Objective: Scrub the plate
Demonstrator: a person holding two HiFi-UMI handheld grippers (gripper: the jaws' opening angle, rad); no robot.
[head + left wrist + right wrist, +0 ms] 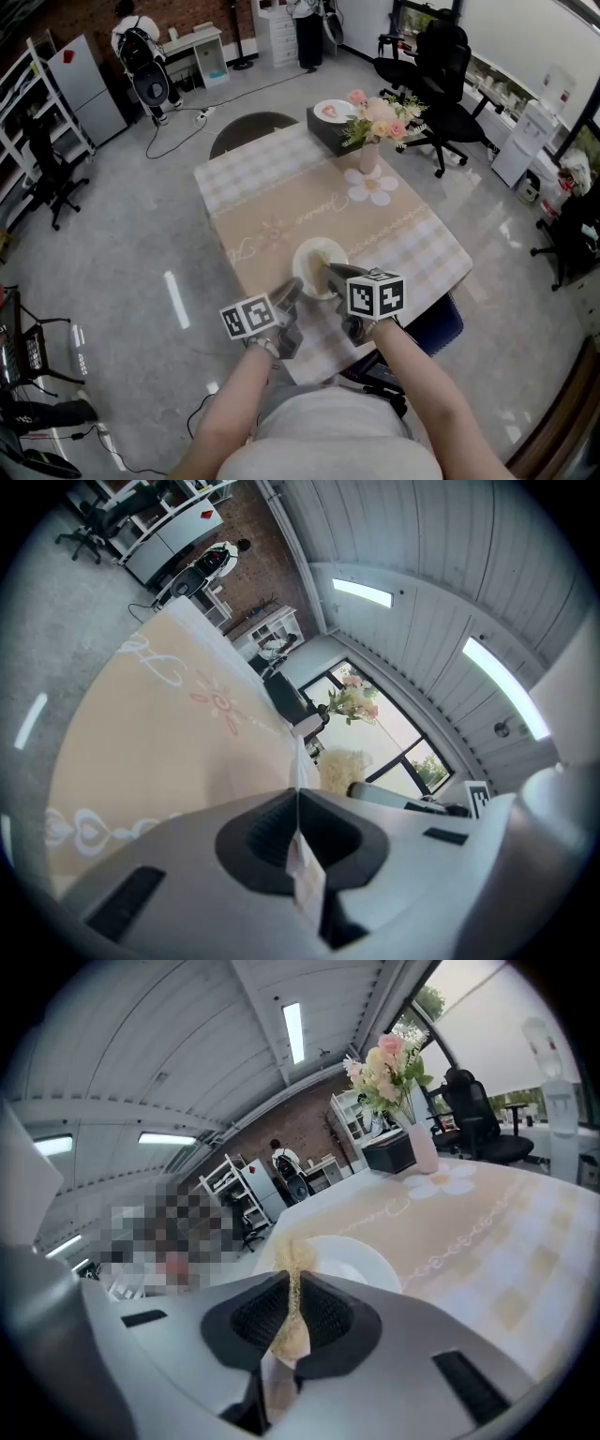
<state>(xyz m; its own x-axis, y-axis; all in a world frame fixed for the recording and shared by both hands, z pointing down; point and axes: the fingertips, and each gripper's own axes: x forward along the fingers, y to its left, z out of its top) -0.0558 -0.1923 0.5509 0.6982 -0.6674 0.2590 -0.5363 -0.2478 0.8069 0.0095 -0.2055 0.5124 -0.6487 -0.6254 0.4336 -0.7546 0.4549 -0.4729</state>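
Two tongs met over a round white glazed plate that sat near the person's edge of a square table covered with a beige and pale checked cloth. The left tongs were clamped on the plate's near-left rim, which showed in the left gripper view only as a thin white line running edge-on between the dark ribbed pads; whether the plate lay fully flat or slightly lifted could not be told. The right tongs were closed on a tan, coarse, fibrous scrub pad, squeezed into a narrow strip whose long axis ran along the jaws and pointed away from the person, its frayed end sticking out past the tips over the plate's smooth face. From the head view the pad was hidden beneath the tongs. Farther back on the cloth stood a pink vase of pale flowers.
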